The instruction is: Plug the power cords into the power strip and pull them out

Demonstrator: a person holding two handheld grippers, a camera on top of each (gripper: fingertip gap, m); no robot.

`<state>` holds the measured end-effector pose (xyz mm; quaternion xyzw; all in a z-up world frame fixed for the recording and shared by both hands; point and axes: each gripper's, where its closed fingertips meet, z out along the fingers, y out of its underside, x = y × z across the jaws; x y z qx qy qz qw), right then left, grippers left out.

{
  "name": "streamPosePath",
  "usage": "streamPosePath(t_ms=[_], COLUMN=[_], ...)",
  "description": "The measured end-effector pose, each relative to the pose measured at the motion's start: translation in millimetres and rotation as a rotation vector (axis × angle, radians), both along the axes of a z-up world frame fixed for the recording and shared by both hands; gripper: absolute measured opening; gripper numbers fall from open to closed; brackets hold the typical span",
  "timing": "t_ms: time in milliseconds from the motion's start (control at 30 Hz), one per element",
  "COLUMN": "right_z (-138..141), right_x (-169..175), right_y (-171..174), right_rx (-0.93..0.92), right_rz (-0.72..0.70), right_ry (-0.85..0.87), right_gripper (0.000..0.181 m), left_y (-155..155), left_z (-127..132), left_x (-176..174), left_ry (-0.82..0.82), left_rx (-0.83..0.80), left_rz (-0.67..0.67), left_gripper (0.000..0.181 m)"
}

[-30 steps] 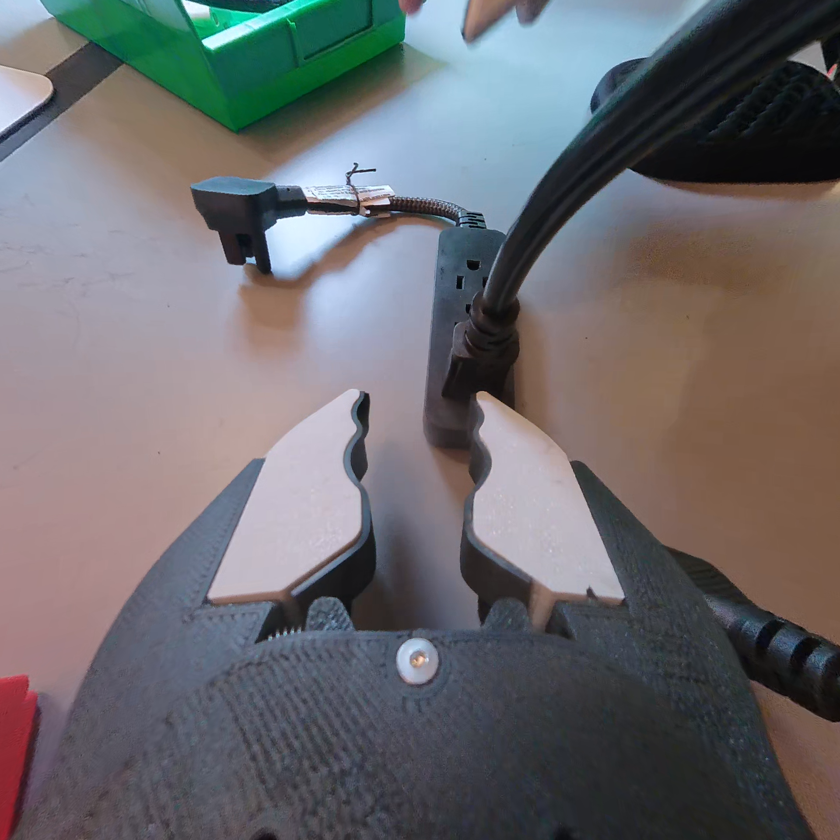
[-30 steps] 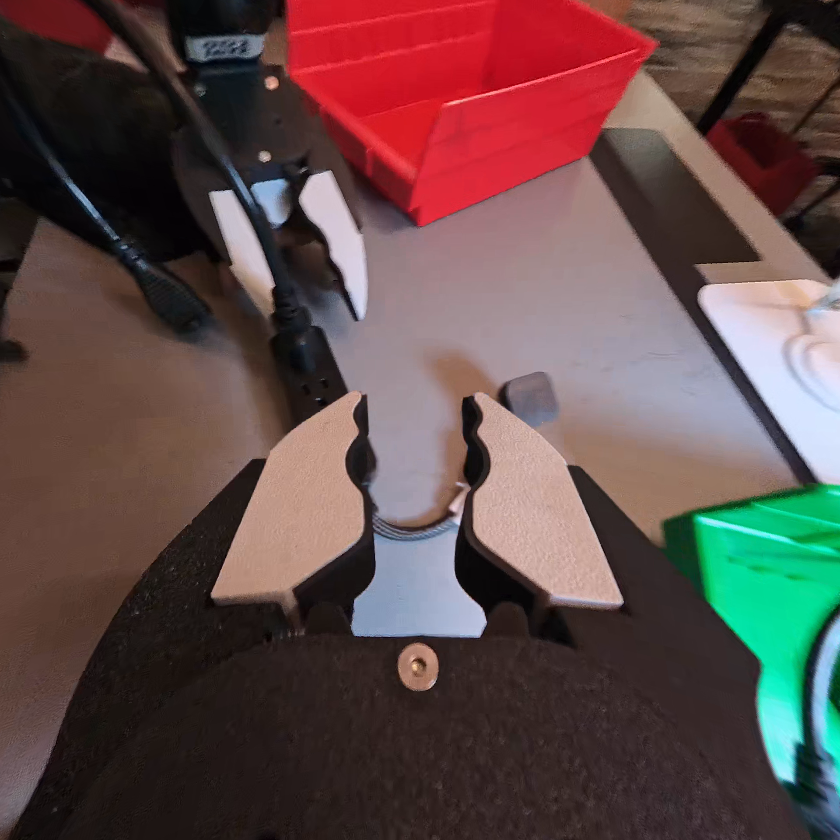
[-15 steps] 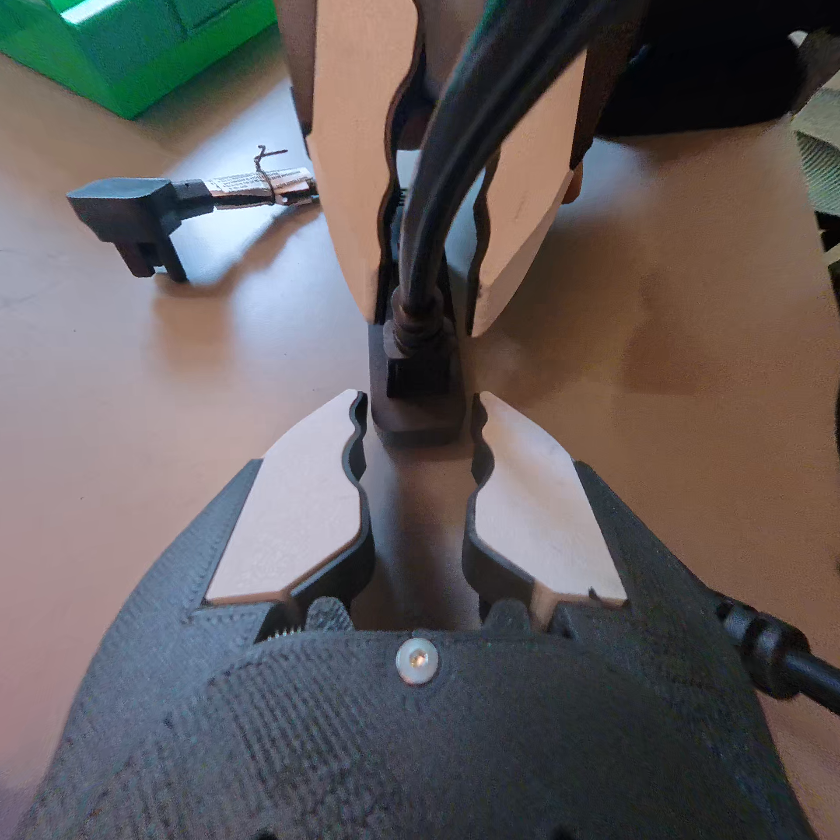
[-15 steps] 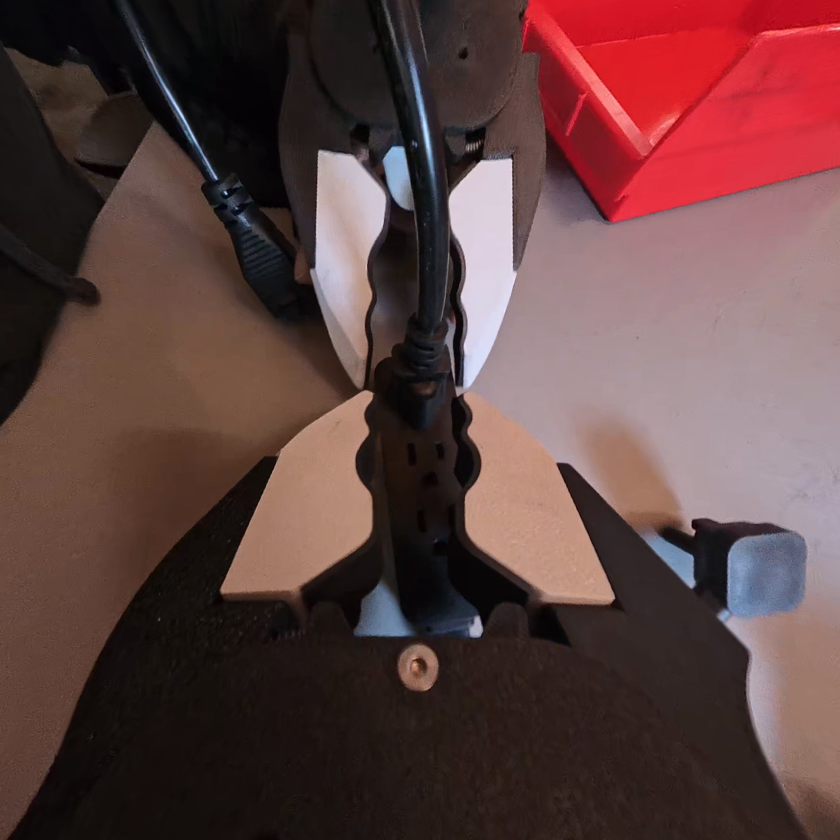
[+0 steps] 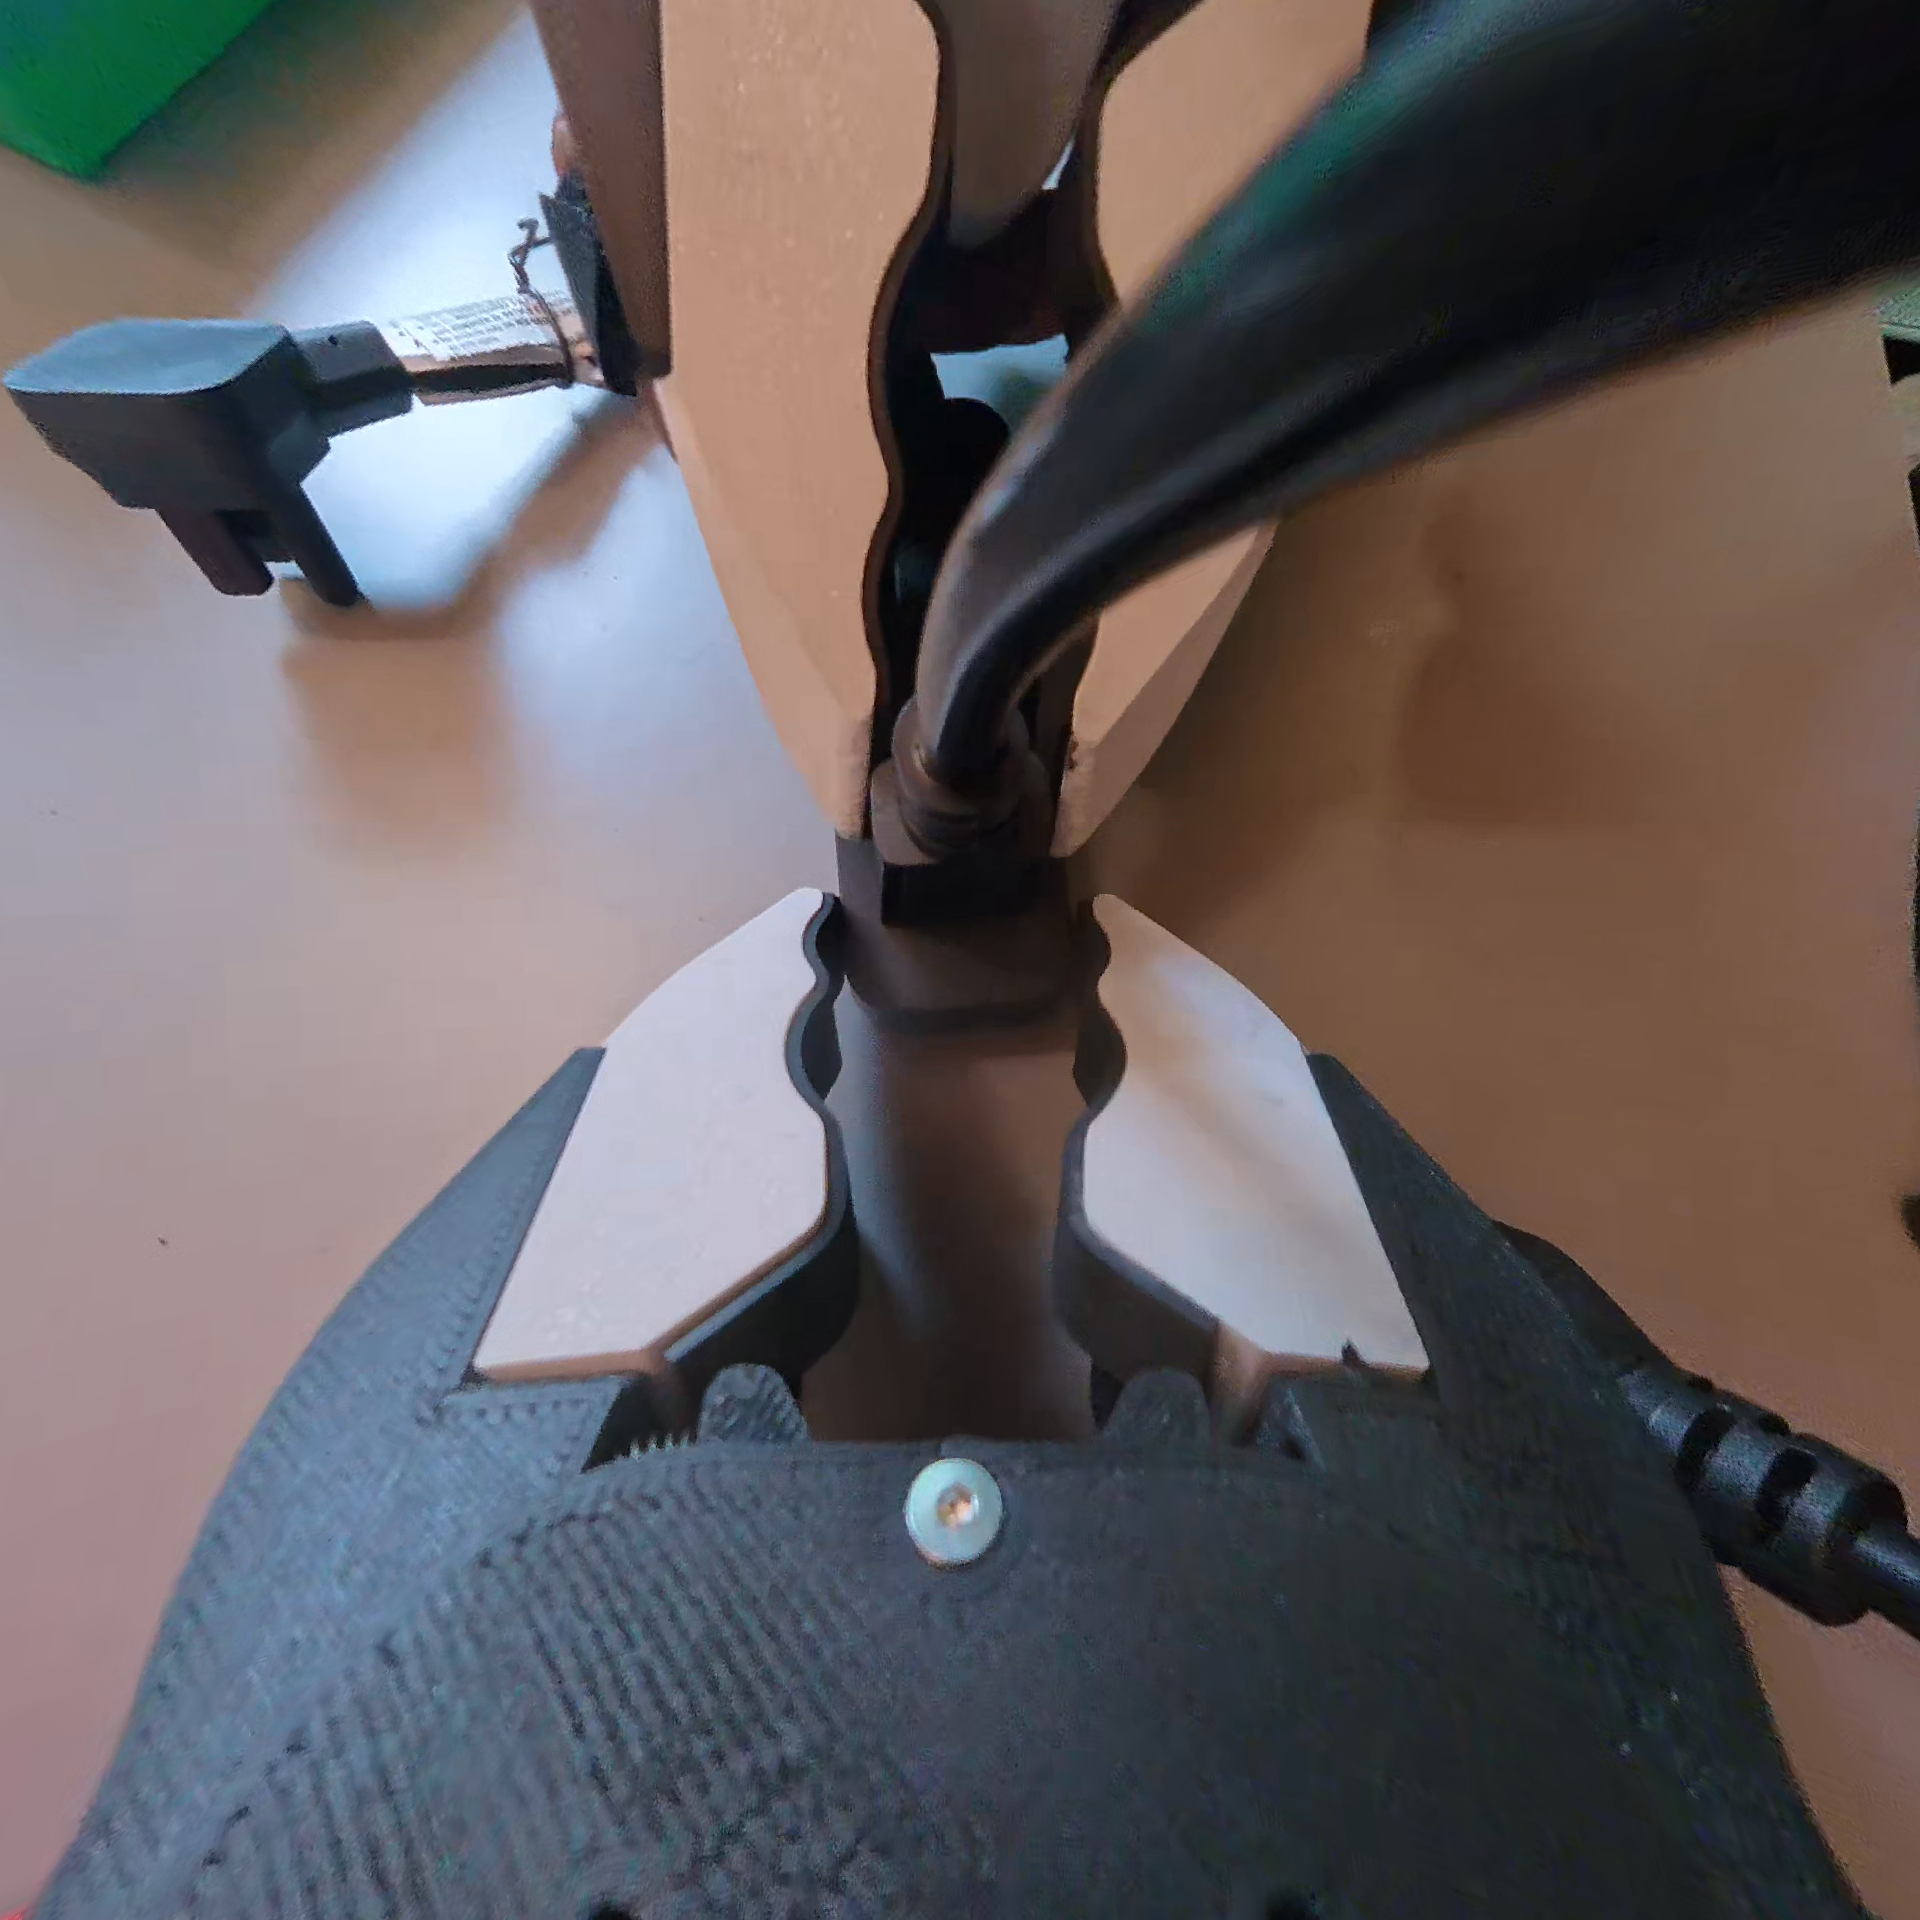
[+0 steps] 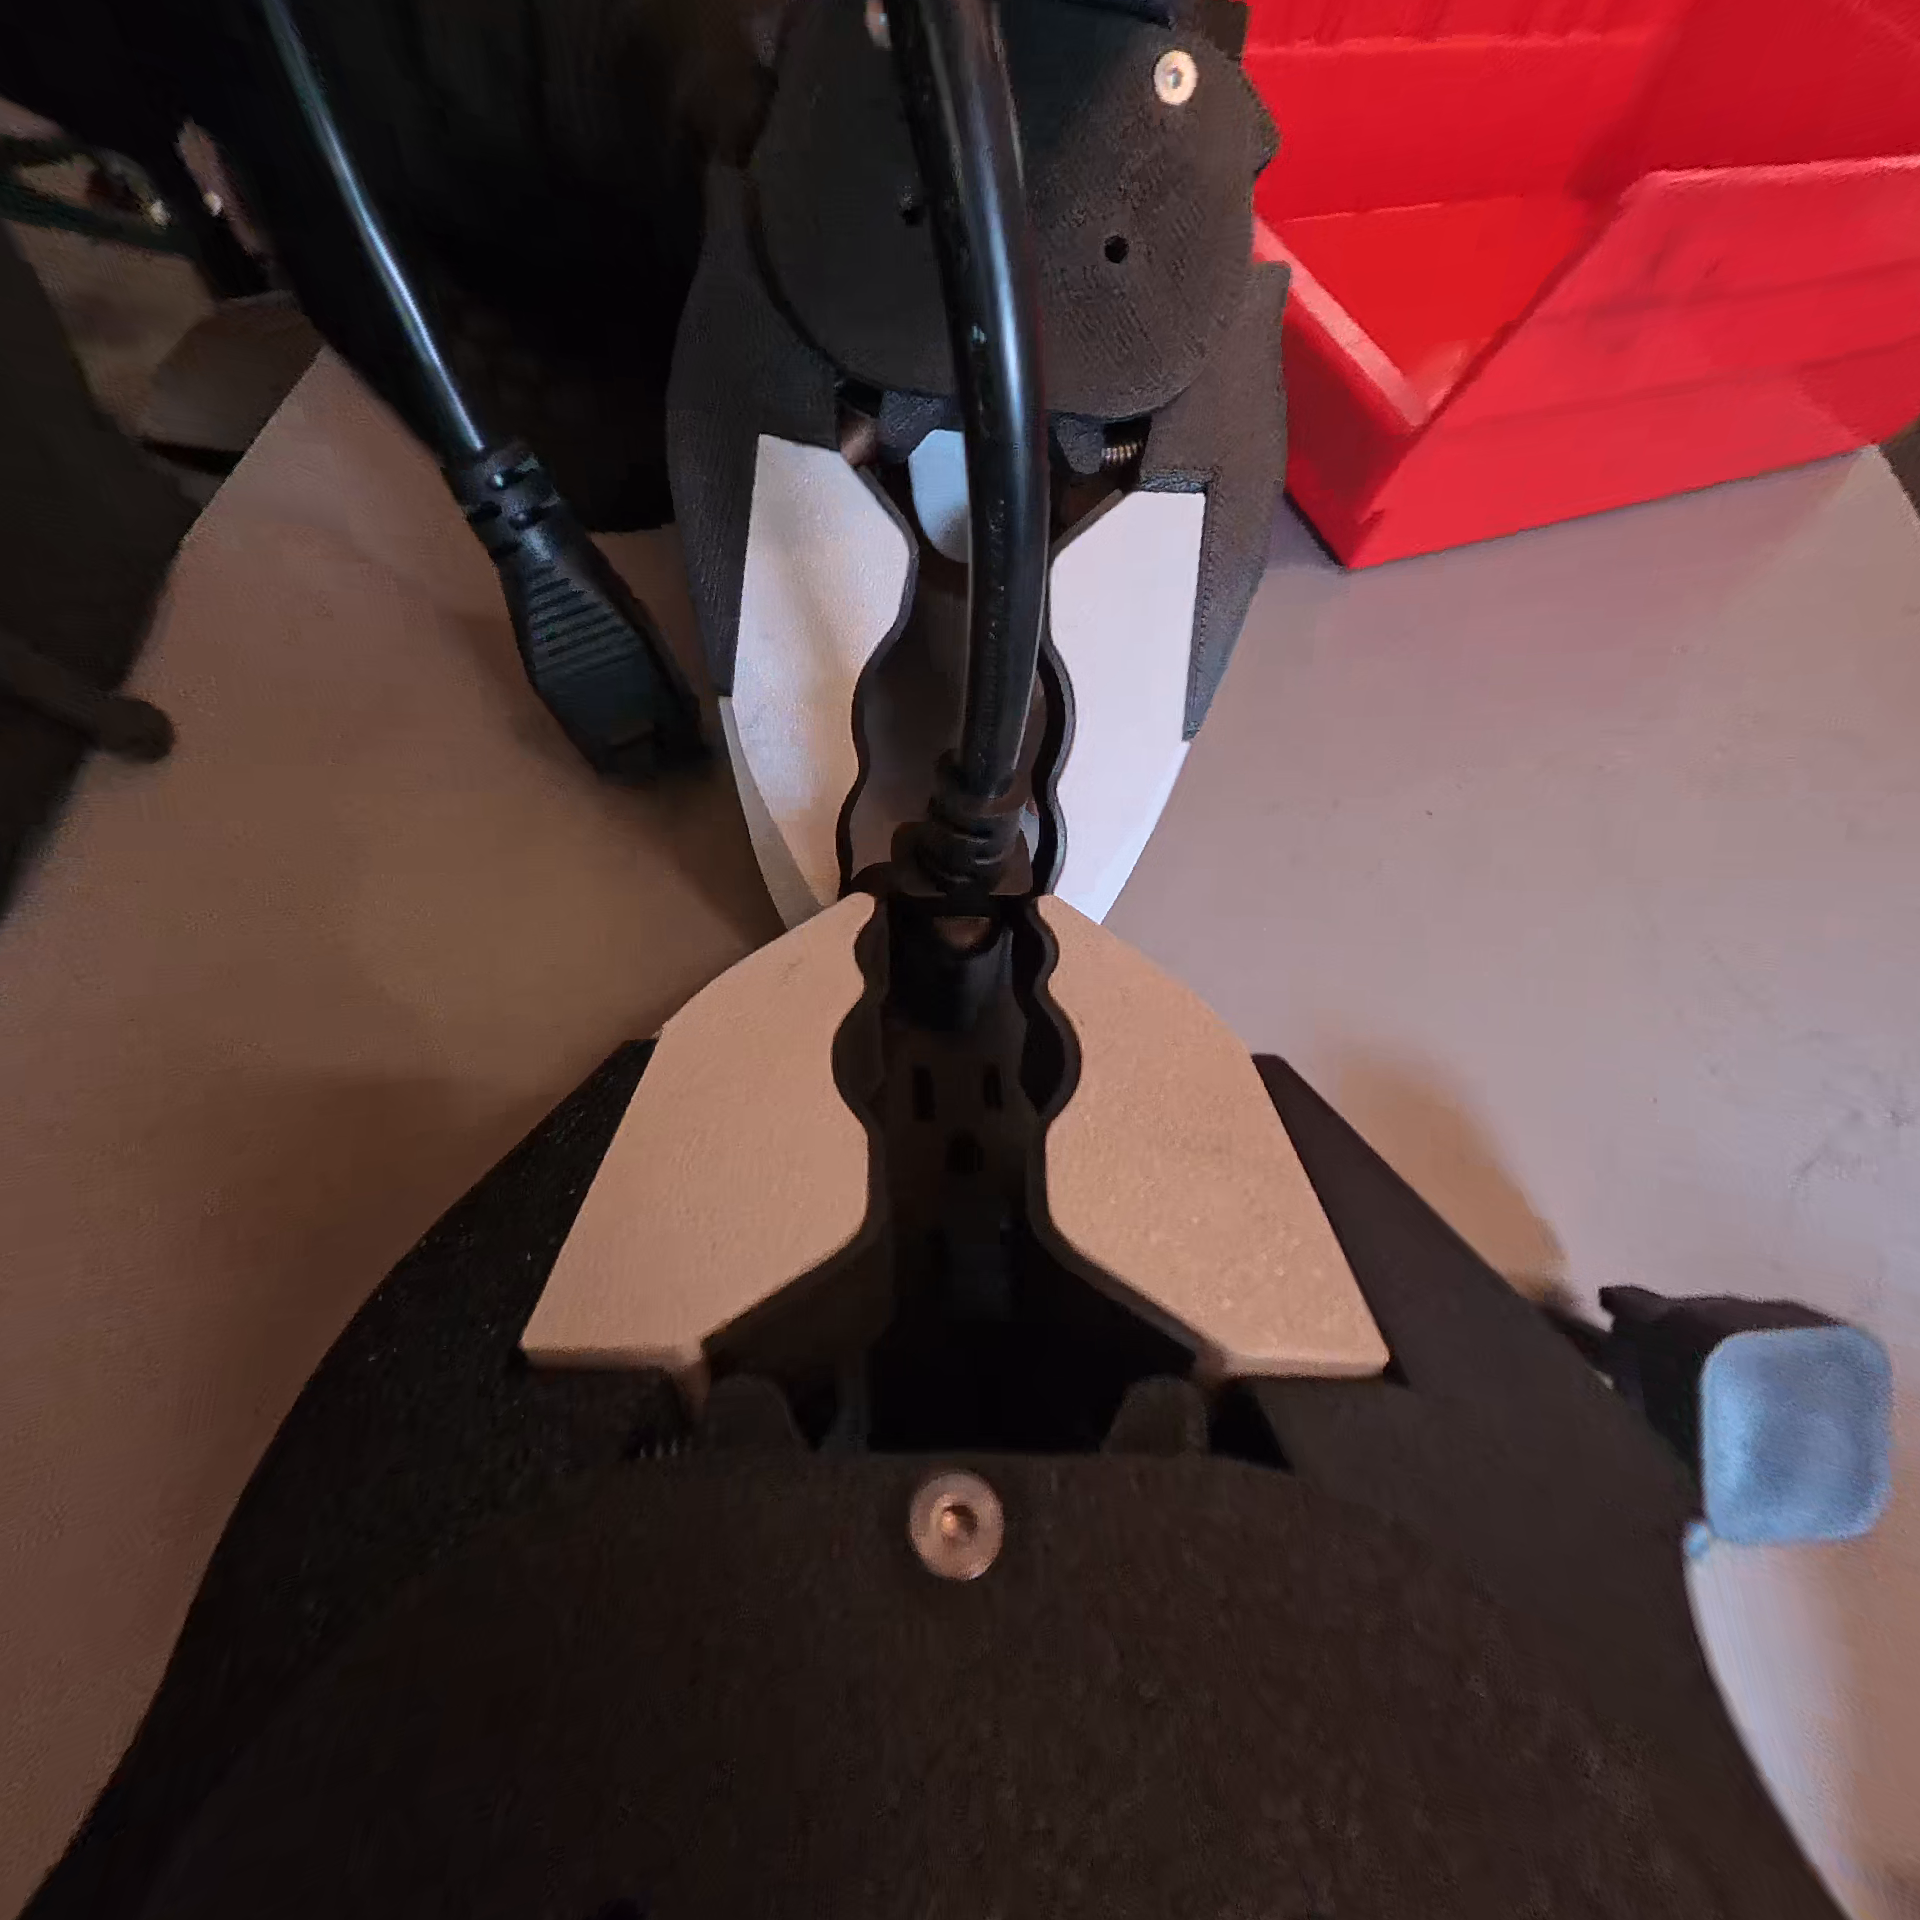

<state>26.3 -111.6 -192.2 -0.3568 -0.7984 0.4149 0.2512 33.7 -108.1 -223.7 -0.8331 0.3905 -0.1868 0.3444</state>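
**A:** Where is the power strip, and why are both tools on it?

**B:** It lies flat on the desk, well in from any edge I can see, with the grippers facing each other along its length. The right gripper has its fingers pressed against the strip's two long sides. I take that as bracing, so the strip won't lift or slide.

**A:** And the left gripper?

**B:** Its fingers are spread, straddling the strip's near end just below the plug. They flank it closely, but I see no squeeze yet.

**A:** Is the plug in?

**B:** It sits upright in the end outlet, and its thick power cord arches up and away over the right gripper. With one side pinning the strip, pulling the plug out looks like the step in hand. The left fingers would need to come up onto the plug body and close there, not on the strip.

**A:** What else is about?

**B:** The strip's own flat plug lies loose on the desk beside the right gripper. A second cord's end rests by the desk's rounded edge, and the red bin stands next to the left gripper. Both are clear of the pull, though the arching cord could drag across the fingers
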Motion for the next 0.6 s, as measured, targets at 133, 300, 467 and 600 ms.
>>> streamPosePath(t_ms=[133,300,467,600], right_z=[0.9,1.1,1.6,3.3], right_x=[0.5,-0.6,3.5,7.4], right_y=[-1.1,-3.9,-6.6,-8.6], right_rx=[-0.049,-0.035,-0.005,0.052], right_rz=[-0.071,-0.041,0.040,0.051], right_ry=[-0.015,0.013,-0.003,0.029], right_gripper=[0.024,0.023,0.023,0.022], left_y=[-1.3,-4.6,-7.8,-8.8], left_z=[-0.8,-2.1,-3.1,-3.0], left_x=[0.2,-1.4,2.5,7.7], left_ry=[0.022,0.064,0.081,0.082], left_rx=[-0.032,-0.075,-0.101,-0.110], left_rz=[-0.018,-0.045,-0.124,-0.190], left_gripper=[0.044,0.044,0.044,0.043])
